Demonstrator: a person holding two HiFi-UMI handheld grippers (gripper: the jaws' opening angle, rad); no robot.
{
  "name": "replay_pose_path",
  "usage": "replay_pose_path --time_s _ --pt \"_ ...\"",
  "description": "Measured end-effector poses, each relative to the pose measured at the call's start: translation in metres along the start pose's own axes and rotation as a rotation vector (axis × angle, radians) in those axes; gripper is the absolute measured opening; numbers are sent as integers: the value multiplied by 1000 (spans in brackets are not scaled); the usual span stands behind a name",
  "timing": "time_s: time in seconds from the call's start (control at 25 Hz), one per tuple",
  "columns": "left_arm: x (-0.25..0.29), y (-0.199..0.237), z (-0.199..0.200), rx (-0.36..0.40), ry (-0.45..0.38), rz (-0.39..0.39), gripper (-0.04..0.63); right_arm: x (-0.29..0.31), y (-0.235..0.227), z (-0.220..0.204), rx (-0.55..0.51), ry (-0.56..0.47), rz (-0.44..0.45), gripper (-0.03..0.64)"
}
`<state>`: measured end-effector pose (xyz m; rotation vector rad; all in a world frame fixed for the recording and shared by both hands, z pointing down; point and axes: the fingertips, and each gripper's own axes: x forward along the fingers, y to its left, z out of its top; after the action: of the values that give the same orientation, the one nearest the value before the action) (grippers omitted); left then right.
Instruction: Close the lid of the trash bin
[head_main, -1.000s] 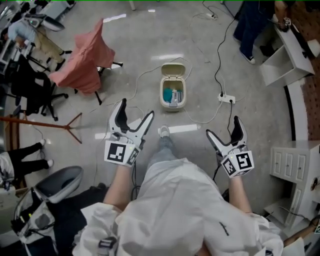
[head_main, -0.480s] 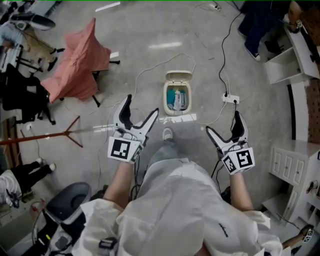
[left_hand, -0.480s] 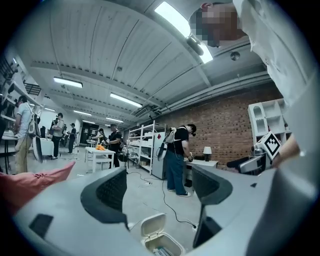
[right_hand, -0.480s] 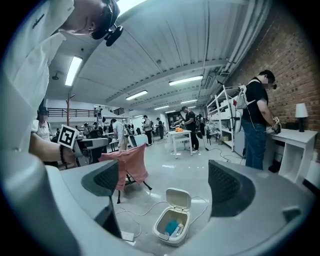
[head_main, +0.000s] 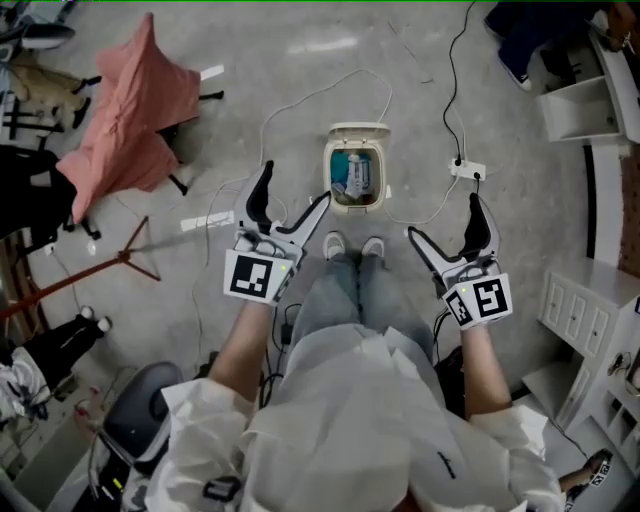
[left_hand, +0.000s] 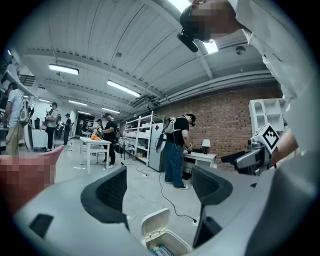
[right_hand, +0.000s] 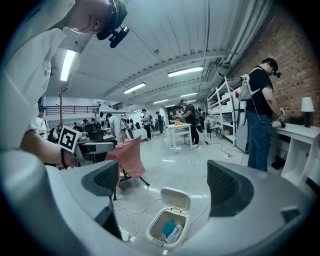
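Trash bin open on the floor, both tools empty and not yet at the lid.

The trash bin (head_main: 329, 190) sits at the upper middle of the head view, just above the person's shoes (head_main: 335, 245). Its lid (head_main: 358, 132) is tipped back at the far edge, and blue and white rubbish (head_main: 358, 180) shows inside. The left gripper (head_main: 295, 182) hangs left of the bin and the right gripper (head_main: 441, 215) lower right of it. Each has its jaws spread wide with nothing between them, and neither touches the bin. In both gripper views the bin lies low in the frame between the jaws, with the lid (right_hand: 175, 199) raised. Judging by this, no part of the closing is done: a gripper has to reach the lid and push it forward and down until it shuts.
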<state>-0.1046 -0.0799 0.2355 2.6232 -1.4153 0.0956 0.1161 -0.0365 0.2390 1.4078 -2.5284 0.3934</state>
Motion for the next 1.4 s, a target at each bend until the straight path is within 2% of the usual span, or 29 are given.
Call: replay_pose_path --time_s 0.12,0.32,0.68,1.16,1.4 --pt "29 6 -20 -20 7 2 419 29 -18 -10 -10 8 6 551" --pt "66 12 -60 18 38 22 419 70 -47 -39 -4 29 35 551" --pt "110 33 -140 12 92 48 419 145 -81 -104 -3 68 96 548" --pt "157 49 -270 0 132 35 417 212 -123 -215 -12 107 95 540" --pt "182 57 -319 -6 150 28 416 244 -139 -256 5 107 94 522"
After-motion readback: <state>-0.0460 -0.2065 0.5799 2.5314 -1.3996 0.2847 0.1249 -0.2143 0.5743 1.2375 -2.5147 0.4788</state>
